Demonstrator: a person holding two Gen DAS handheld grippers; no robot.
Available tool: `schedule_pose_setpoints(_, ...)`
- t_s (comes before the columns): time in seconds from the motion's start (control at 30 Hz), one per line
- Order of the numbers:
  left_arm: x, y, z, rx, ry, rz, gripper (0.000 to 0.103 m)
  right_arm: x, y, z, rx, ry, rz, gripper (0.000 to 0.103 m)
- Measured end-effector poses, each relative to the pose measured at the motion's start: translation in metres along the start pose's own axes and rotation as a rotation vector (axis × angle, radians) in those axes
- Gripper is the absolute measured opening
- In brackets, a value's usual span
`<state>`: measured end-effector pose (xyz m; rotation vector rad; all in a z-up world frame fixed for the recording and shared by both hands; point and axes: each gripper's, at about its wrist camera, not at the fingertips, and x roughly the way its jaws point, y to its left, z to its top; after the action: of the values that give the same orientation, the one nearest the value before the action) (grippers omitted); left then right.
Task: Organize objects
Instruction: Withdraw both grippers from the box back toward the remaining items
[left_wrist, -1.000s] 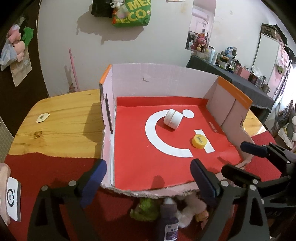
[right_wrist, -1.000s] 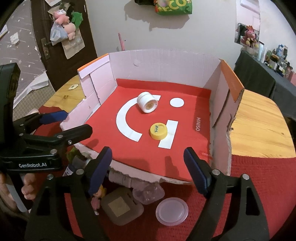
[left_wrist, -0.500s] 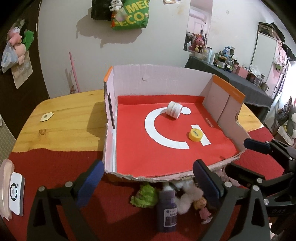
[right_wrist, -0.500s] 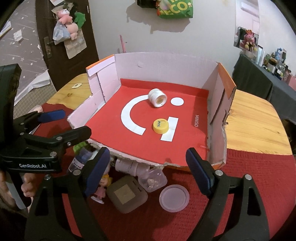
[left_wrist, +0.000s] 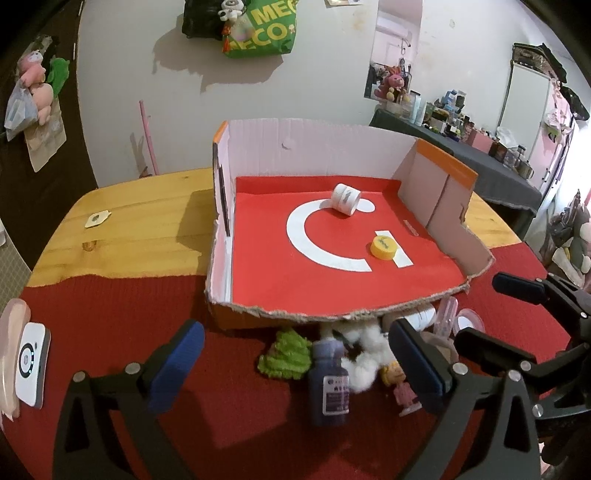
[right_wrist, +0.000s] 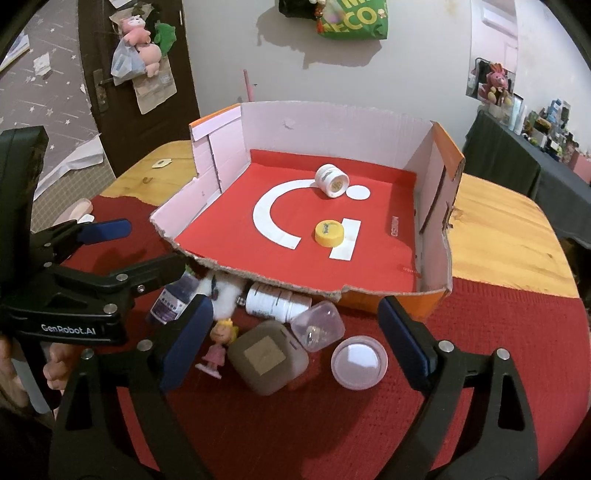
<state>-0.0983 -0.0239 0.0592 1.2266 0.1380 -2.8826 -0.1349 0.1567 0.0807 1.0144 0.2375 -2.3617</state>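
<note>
Cardboard box (right_wrist: 436, 206) sits on the table (right_wrist: 502, 236); inside, a jar (right_wrist: 331, 180) on its side toward the back, a cap (right_wrist: 329, 232) nearer the front. Before the box: bottle (left_wrist: 330, 380), figurine (right_wrist: 218, 345), square container (right_wrist: 266, 356), round lid (right_wrist: 359, 362), possibly touching.

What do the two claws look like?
Both are black plastic frames shaped like big tongs, with silver bolts along the arms. Each finger ends in a blue pad. The left claw and the right claw look alike. White letters on the side of the left one read GenRobot.AI. A hand grips the handle under it. No cables show.
</note>
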Motion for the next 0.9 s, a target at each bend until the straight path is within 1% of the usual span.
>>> schedule_pose_setpoints(0.23,-0.008,-0.005,-0.018,0.004,0.004,0.002,0.102,-0.005,0.003,-0.011,0.007,0.002,0.004,0.091)
schedule_pose_setpoints(0.47,-0.012,-0.005,-0.028,0.0,0.01,0.002,0.102,-0.008,0.003,-0.025,0.029,0.009,0.028,0.091)
schedule_pose_setpoints(0.8,-0.013,-0.005,-0.042,-0.011,0.027,-0.003,0.102,-0.012,0.006,-0.038,0.035,0.013,0.033,0.091)
schedule_pose_setpoints(0.87,-0.013,-0.004,-0.044,-0.013,0.029,-0.004,0.102,-0.012,0.007,-0.04,0.033,0.014,0.03,0.09)
schedule_pose_setpoints(0.9,-0.013,-0.004,-0.045,-0.013,0.028,-0.003,0.102,-0.011,0.008,-0.041,0.031,0.017,0.031,0.087)
